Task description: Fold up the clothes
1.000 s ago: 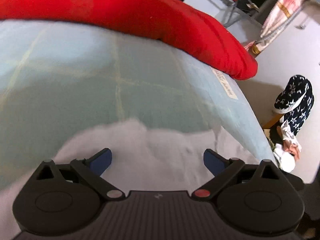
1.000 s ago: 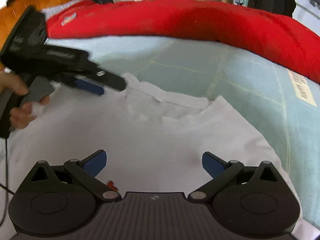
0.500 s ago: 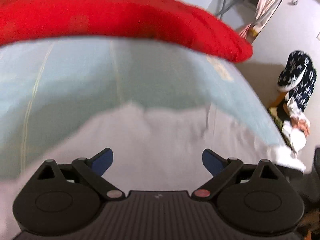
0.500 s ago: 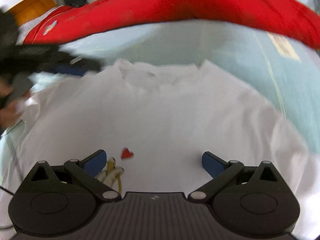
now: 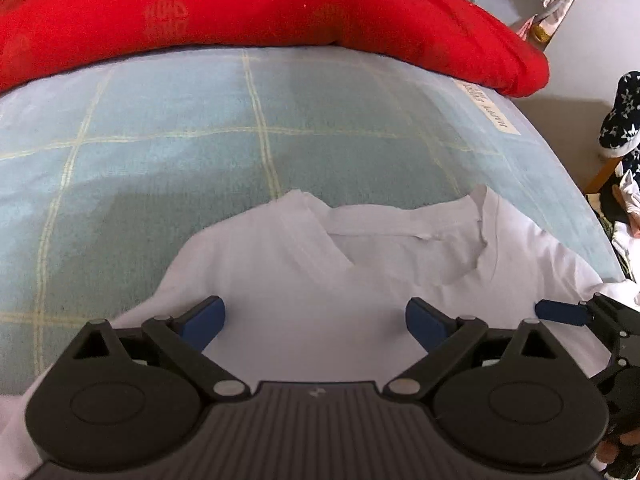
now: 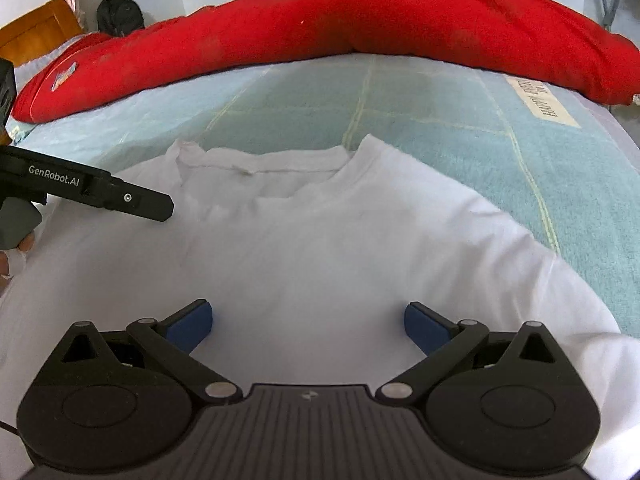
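Observation:
A white T-shirt (image 5: 320, 276) (image 6: 320, 248) lies spread on the bed, its collar (image 5: 400, 228) (image 6: 260, 164) toward the far side. My left gripper (image 5: 315, 320) hovers open over the shirt's chest, just short of the collar, nothing between its blue pads. My right gripper (image 6: 307, 322) is open too, above the shirt's middle. In the right wrist view the left gripper's black body (image 6: 100, 196) reaches in from the left near the collar. The right gripper's blue fingertip (image 5: 560, 312) shows at the right edge of the left wrist view.
The bed carries a light blue checked blanket (image 5: 200, 152) (image 6: 440, 120). A long red bolster (image 5: 280, 12) (image 6: 360, 28) runs along its far side. Right of the bed are star-patterned slippers (image 5: 622, 120) and loose clothes on the floor. A backpack (image 6: 120, 16) and hanging clothes stand behind.
Both grippers have pulled back toward me, so more of the shirt and its collar now show. The left gripper swung right. Both stay open.

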{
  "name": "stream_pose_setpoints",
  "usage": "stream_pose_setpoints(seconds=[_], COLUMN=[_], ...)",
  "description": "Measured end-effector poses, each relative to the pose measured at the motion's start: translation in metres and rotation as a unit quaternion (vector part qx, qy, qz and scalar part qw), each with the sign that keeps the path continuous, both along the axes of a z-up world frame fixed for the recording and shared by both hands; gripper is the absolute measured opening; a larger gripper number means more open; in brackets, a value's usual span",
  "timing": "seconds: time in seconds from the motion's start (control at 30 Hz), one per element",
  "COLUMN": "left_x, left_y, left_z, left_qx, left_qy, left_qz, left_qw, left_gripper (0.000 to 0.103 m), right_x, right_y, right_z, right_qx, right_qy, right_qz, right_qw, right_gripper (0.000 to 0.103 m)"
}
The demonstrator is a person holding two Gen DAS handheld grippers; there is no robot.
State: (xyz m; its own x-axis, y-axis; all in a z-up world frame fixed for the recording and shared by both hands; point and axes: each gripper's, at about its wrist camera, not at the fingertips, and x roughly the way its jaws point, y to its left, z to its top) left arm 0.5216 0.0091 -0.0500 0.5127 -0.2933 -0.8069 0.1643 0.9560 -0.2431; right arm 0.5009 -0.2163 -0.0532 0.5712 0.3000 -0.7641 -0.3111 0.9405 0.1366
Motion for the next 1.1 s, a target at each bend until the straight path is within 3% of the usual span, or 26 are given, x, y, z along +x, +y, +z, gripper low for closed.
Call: stream_pose_setpoints(seconds=[0.2,0.33,0.43,0.5,0.57,0.83,1.0,1.1], left_x=[-0.052,-0.093,-0.116,-0.124,-0.133,-0.142,-0.161,-0.175], left_y=[0.003,0.017,0.033,0.041,0.048,0.053,0.069,0.094], left_z=[0.014,0.026,0.021,0.008,-0.001,0.000,0.006,0.013], left_qx=[-0.021,-0.033,-0.042,-0.044,-0.056,-0.071,-0.112,-0.145], left_qy=[-0.023,-0.034,-0.017,0.007,-0.001,0.003,0.000,-0.009], left_qz=[0.018,0.060,0.107,0.134,0.142,0.181,0.216,0.250], left_qw=[0.9993,0.9971,0.9933,0.9900,0.9883,0.9810,0.9699,0.9572], left_gripper=[0.095,0.094,0.094,0.094,0.093,0.093,0.090,0.090], right_x=[-0.008,-0.008,-0.010,-0.012,-0.013,-0.013,-0.010,-0.009], right_y=[0.001,0.000,0.002,0.004,0.005,0.008,0.007,0.010], right_z=[-0.001,-0.001,-0.002,-0.002,-0.003,-0.003,-0.002,0.000], right_qx=[-0.008,-0.010,-0.016,-0.020,-0.021,-0.026,-0.029,-0.034], right_qy=[-0.014,-0.014,-0.021,-0.027,-0.032,-0.034,-0.026,-0.017], right_qz=[0.002,0.010,0.007,0.004,0.000,-0.004,0.005,-0.002], right_qw=[1.000,1.000,1.000,0.999,0.999,0.999,0.999,0.999], right_gripper=[0.103,0.103,0.103,0.103,0.103,0.103,0.103,0.103])
